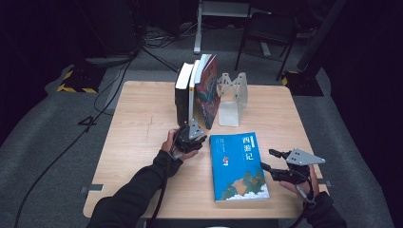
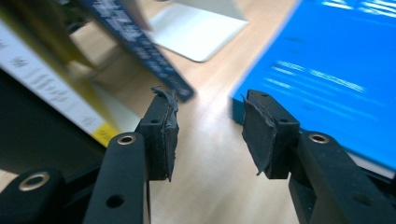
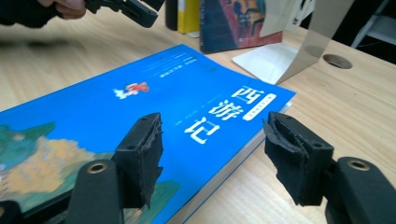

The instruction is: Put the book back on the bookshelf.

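A blue paperback lies flat, cover up, on the wooden table, toward the front right. My left gripper hovers just left of the book's far corner and in front of the upright books. In the left gripper view its jaws stand open over bare wood, with the blue book to their right. My right gripper sits at the book's right edge, pointing at it. In the right gripper view the jaws are open, and the book's cover and edge lie beyond them.
Three books stand in a row at the back centre, the last leaning toward a metal bookend. The bookend's base plate lies flat on the table. A chair and cables are on the floor behind the table.
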`<state>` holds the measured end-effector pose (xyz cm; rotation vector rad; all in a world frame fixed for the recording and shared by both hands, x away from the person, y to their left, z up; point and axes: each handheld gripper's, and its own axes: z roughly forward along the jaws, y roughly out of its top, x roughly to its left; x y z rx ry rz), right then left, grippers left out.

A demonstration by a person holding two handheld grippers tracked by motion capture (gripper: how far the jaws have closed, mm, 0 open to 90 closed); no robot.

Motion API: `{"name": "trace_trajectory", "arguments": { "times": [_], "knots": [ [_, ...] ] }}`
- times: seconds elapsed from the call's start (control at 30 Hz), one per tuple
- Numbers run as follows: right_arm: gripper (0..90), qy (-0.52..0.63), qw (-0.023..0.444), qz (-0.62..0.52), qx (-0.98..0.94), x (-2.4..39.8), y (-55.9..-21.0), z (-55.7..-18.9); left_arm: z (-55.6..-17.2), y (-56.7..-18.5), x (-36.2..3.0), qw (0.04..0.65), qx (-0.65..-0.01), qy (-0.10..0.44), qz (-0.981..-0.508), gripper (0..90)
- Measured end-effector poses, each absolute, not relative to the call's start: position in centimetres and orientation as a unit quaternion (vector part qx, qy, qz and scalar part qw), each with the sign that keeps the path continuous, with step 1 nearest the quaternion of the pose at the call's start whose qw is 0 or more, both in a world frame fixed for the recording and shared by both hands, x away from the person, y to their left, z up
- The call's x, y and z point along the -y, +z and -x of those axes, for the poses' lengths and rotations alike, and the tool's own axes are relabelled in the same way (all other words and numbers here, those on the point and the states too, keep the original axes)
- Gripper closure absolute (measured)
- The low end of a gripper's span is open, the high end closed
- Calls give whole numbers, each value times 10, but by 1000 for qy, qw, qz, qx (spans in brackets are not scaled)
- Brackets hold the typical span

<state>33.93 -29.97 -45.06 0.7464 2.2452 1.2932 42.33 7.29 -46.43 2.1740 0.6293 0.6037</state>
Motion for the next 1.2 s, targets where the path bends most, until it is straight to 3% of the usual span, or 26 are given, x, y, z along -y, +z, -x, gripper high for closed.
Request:
{"name": "trace_trajectory", "arguments": {
  "times": [0.4, 0.57, 0.8, 0.9, 1.2],
  "knots": [
    [354, 436, 188, -267, -838, 299, -457, -323, -377, -473, -86, 372, -173, 173, -895, 471],
    [330, 422, 155, -279, -849, 301, -461, -317, -357, -481, -90, 368, -161, 130, -907, 432],
    [277, 398, 101, -282, -867, 298, -468, -316, -346, -487, -95, 356, -147, 108, -916, 345],
    [266, 393, 98, -295, -866, 296, -470, -320, -348, -489, -97, 359, -146, 103, -916, 305],
    [168, 370, 29, -318, -872, 287, -477, -355, -359, -495, -86, 338, -143, 129, -921, 245]
  ]
}}
